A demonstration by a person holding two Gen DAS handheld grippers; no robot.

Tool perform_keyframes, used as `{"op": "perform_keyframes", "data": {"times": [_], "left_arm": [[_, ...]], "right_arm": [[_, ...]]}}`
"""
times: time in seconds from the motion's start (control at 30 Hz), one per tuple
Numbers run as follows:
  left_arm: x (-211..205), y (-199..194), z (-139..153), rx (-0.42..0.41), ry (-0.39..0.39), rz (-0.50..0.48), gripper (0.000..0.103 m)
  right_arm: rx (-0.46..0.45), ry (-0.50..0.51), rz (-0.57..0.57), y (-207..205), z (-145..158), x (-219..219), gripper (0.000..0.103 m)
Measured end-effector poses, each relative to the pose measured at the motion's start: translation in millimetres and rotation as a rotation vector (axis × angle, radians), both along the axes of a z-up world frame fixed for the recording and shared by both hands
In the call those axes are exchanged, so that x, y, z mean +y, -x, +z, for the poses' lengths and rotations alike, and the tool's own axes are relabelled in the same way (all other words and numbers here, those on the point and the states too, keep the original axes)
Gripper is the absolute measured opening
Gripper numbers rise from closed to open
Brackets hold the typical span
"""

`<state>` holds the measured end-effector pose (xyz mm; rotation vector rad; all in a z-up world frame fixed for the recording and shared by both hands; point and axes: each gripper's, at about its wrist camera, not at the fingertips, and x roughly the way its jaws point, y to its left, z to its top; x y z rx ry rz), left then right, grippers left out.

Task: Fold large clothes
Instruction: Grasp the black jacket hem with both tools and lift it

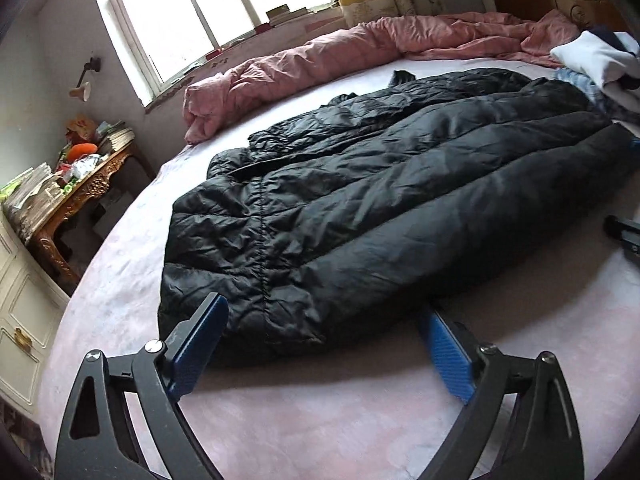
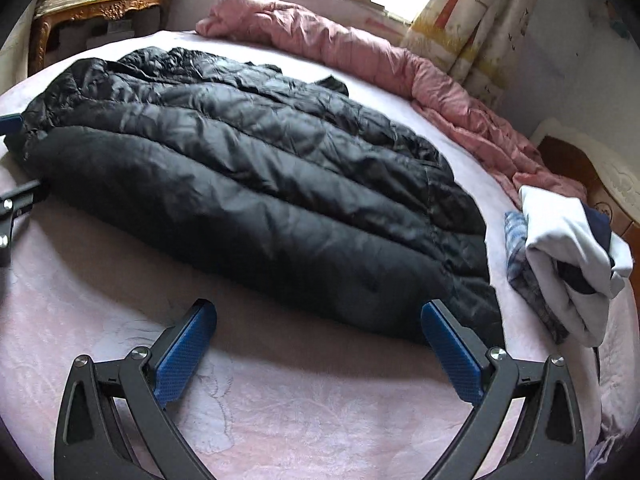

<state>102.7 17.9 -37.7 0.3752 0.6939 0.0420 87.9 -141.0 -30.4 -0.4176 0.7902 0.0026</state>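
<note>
**Across the bed, a black coat lies flat with both grippers spread wide at its near edge**

Filling the middle of both views, the bed point(image 1: 360, 420) is covered in a pale pink sheet, and it carries everything else. Largest on it is the black quilted coat point(image 1: 380, 208), laid lengthwise and running from lower left to upper right in the left wrist view; in the right wrist view the same coat point(image 2: 260, 184) runs from upper left to lower right. Its shiny fabric is creased, and a gathered seam crosses it near the hem at lower left of the left view.

Behind the coat, a rumpled pink duvet point(image 1: 320, 60) stretches along the far edge of the bed beneath the window point(image 1: 192, 12). At upper right of the left view sits a small heap of white, dark blue and pale blue clothes point(image 1: 600, 68), close beside the coat's far end. At middle left of that view stands a carved wooden side surface point(image 1: 80, 192) cluttered with books and packets.

At the bottom of the left view, the left gripper point(image 1: 324, 320) has its jaws spread wide, the coat's hem lying between the blue pads point(image 1: 196, 348), which do not press on it. The right gripper point(image 2: 320, 316) is likewise wide apart, at the coat's near edge and holding nothing.
</note>
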Motion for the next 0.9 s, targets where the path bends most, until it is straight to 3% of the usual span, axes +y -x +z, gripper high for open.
{"op": "perform_keyframes", "data": {"times": [0.33, 0.43, 0.53, 0.6, 0.63, 0.7, 0.73, 0.8, 0.87, 0.9], "left_arm": [[13.7, -20.6, -6.7, 0.015, -0.055, 0.055, 0.093], [21.4, -27.3, -7.9, 0.035, -0.045, 0.076, 0.093], [30.9, -33.3, -8.3, 0.041, -0.038, 0.108, 0.092], [38.9, -37.0, -7.5, 0.046, -0.016, 0.123, 0.078], [41.8, -37.1, -7.2, 0.048, -0.001, 0.126, 0.07], [44.8, -33.5, -4.6, 0.038, 0.021, 0.111, 0.045], [43.1, -30.6, -3.4, 0.023, 0.017, 0.105, 0.041], [39.6, -23.5, 0.4, -0.009, 0.006, 0.086, 0.028], [38.1, -15.6, 4.5, -0.029, 0.013, 0.075, 0.021], [39.0, -11.0, 6.6, -0.036, 0.024, 0.076, 0.019]], "right_arm": [[0.012, -0.007, -0.061, -15.9, -2.2, -16.1, 0.103], [-0.002, 0.034, -0.107, -23.3, -3.5, -26.5, 0.103], [0.014, -0.006, -0.127, -32.5, -3.8, -40.8, 0.103], [0.014, 0.005, -0.157, -40.9, -5.9, -49.4, 0.101], [0.013, -0.003, -0.164, -44.0, -5.9, -52.7, 0.096], [0.005, -0.023, -0.166, -45.5, -3.7, -58.7, 0.074], [0.002, -0.022, -0.168, -45.3, -3.5, -59.5, 0.07], [-0.013, -0.025, -0.157, -41.8, -1.6, -60.3, 0.038], [-0.027, -0.046, -0.114, -35.4, 1.4, -57.5, 0.021], [-0.046, -0.042, -0.094, -29.6, 4.6, -54.7, 0.019]]}}
